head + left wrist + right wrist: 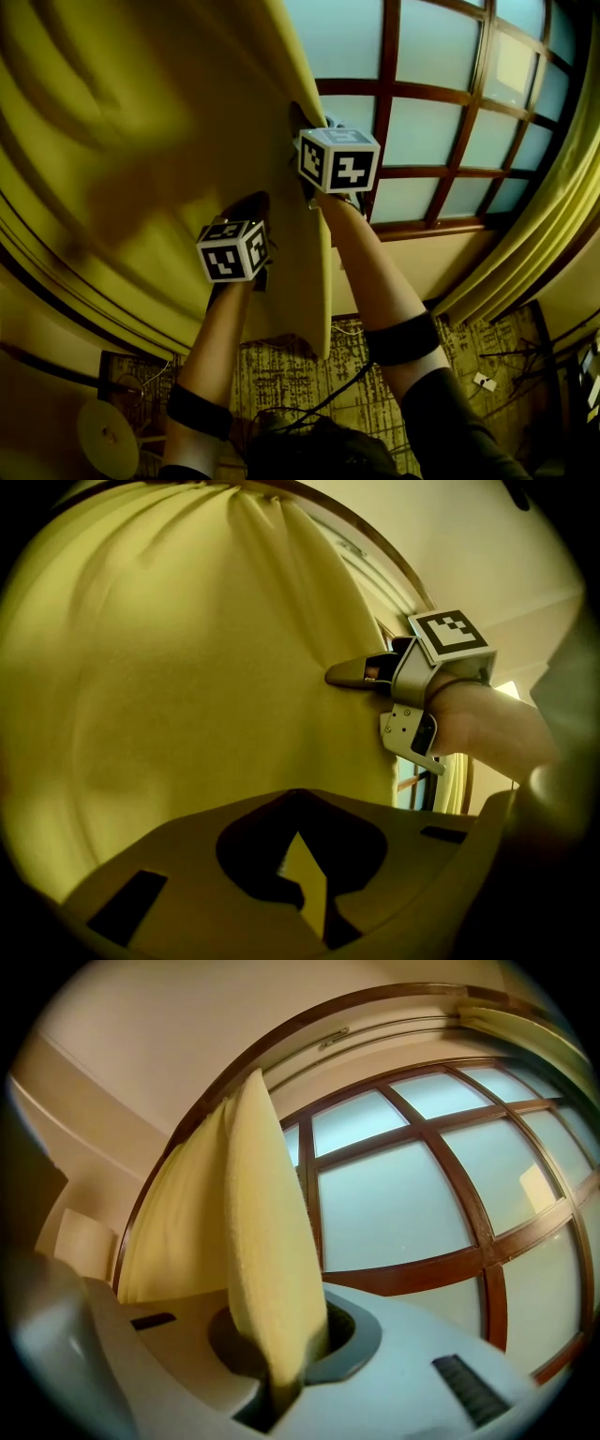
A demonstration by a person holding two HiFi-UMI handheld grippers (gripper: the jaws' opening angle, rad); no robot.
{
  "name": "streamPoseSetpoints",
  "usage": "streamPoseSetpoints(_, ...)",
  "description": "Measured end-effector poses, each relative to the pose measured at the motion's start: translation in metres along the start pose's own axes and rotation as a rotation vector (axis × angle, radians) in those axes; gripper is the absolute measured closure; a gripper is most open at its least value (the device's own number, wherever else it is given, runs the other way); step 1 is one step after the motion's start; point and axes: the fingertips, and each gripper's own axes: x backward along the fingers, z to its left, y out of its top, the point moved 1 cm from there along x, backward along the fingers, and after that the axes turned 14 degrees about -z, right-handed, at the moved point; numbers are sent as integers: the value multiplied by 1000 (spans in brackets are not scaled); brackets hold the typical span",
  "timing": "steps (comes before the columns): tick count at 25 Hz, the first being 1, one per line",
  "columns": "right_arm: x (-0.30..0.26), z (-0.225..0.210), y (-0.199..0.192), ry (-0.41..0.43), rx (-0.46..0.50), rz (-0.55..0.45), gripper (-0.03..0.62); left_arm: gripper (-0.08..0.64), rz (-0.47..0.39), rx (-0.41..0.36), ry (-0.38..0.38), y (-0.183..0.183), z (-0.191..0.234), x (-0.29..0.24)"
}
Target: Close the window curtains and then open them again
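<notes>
Two grippers: left gripper (pixel 248 208) and right gripper (pixel 305 122), one in each hand, both on one curtain beside the window (pixel 441 103).
Two curtains: left curtain (pixel 141 141), spread wide over the window's left part; right curtain (pixel 553 216), gathered in folds at the window's right side.
One window: a wooden grid of frosted panes, bare between the two curtains.
Left gripper's jaws: closed, nipping a thin fold of the left curtain; the cloth rises straight out from between them.
Right gripper's jaws: pressed together on a thicker fold of the same curtain's free edge, which stands up from them against the window's panes.
Curtain edge: at the window's left panes, with the right gripper higher on it, close to the glass, and the left gripper lower, farther from the glass.
</notes>
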Motion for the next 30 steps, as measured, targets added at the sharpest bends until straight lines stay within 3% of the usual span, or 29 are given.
streamPoseSetpoints(18,-20,28,-27,-23,20,-3,568,560,4,11,-86,-7,32,-10)
streamPoseSetpoints(30,-8,16,-11,8,45,-12,568,560,-9,26,-90,-16,7,-22)
